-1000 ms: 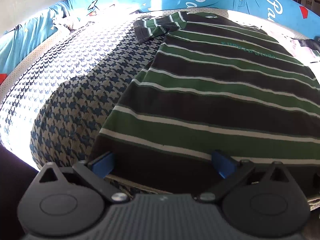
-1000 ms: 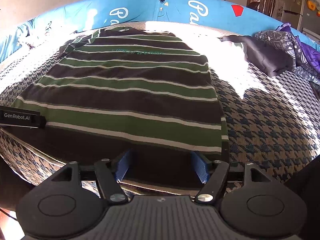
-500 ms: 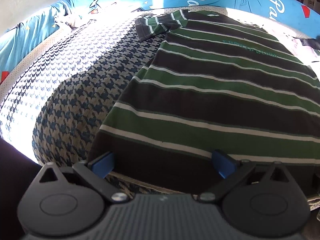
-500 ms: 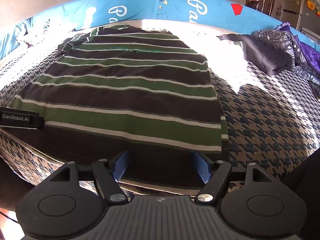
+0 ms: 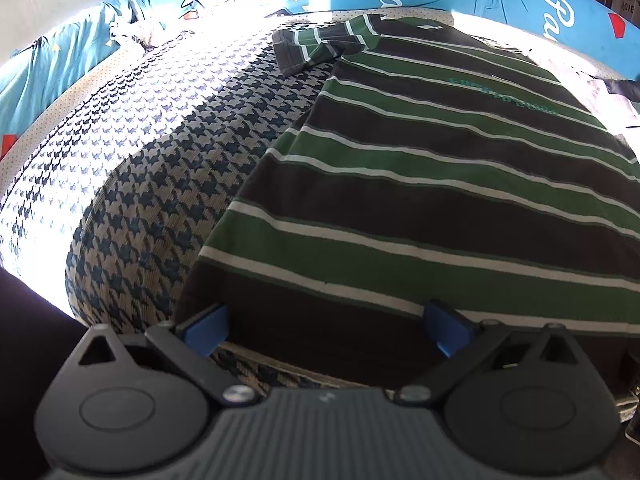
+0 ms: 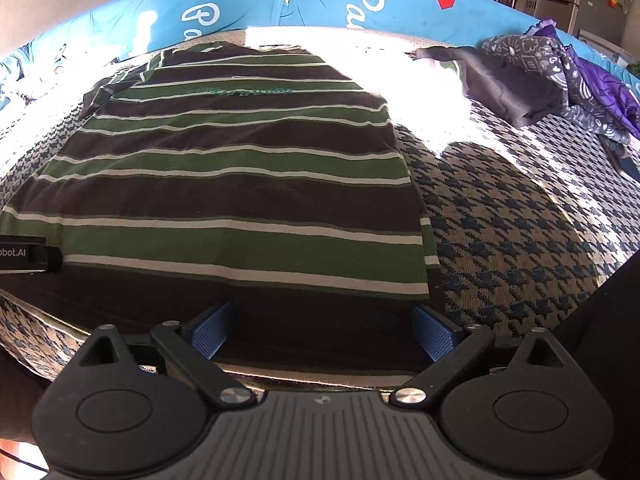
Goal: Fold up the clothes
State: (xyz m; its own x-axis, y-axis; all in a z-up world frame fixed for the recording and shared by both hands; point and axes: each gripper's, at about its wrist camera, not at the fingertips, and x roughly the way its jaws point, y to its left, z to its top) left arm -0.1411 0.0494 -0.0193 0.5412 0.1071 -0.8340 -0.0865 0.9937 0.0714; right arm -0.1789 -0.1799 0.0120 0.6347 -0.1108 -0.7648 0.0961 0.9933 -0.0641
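Lying flat on the bed, a green, dark brown and white striped shirt is spread with its hem toward both cameras and its collar toward the far blue cushion with white lettering. One short sleeve sticks out to the side at the far end, resting on the houndstooth cover. The shirt's other long edge looks straight, with no sleeve showing there.

The left tongs are spread wide over the near hem at the shirt's left corner; the blue pads stand apart with the dark bottom band lying between them, not pinched. The right tongs sit over the hem at the opposite corner, and their jaws are opening, released, with the hem cloth between the blue pads but not squeezed. At the left edge of the right camera's view a dark part of the left tool with white lettering shows over the shirt.

A heap of other clothes, grey, patterned and purple, lies on the far right of the bed, well apart from the shirt. No containers appear.
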